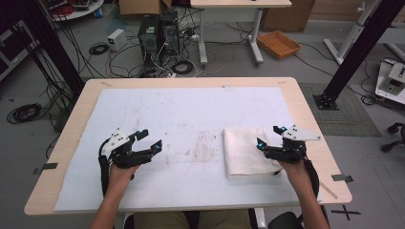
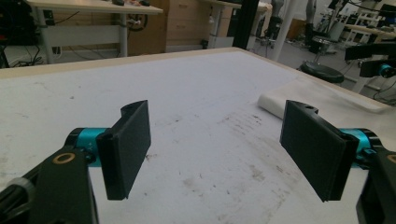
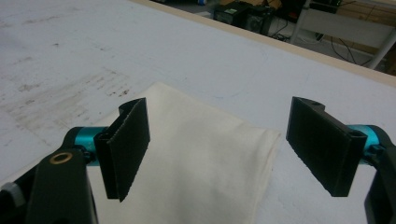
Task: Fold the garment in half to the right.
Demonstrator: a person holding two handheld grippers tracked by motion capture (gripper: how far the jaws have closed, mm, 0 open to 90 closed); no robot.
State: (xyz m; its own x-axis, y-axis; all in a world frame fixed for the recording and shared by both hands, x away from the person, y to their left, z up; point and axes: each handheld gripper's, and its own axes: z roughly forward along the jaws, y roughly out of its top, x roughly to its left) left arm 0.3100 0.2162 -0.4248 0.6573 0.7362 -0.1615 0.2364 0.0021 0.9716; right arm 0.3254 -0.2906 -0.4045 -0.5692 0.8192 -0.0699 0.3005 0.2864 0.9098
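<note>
Item: folded cloth [image 1: 247, 151], off-white, lying flat on the white mat [image 1: 181, 119] at the right side of the bench [image 1: 305, 107], one long folded edge toward the middle. Neither of your grippers holds it.

Right gripper [image 1: 268, 137]: jaws spread wide, nothing between them, poised just over the cloth's right part. In the right gripper view [image 3: 217, 149] the cloth [image 3: 201, 163] lies below and ahead of the pads, not touched by them.

Left gripper [image 1: 152, 141]: jaws likewise wide and empty, over bare mat, well apart from the cloth. The left gripper view [image 2: 217, 149] shows the cloth [image 2: 322, 93] off to the right, past stained mat.

Risks, as judged:
- Pinch only the top layer and the fold will open as you lift; the layers lie close at the edge.
- Drop the wide jaws flat onto the fabric and you may push it into a ridge instead of catching it.
- Lift with the right alone and the far side will drag and skew the stack.
- Catch the mat along with the cloth and both will rise together.
</note>
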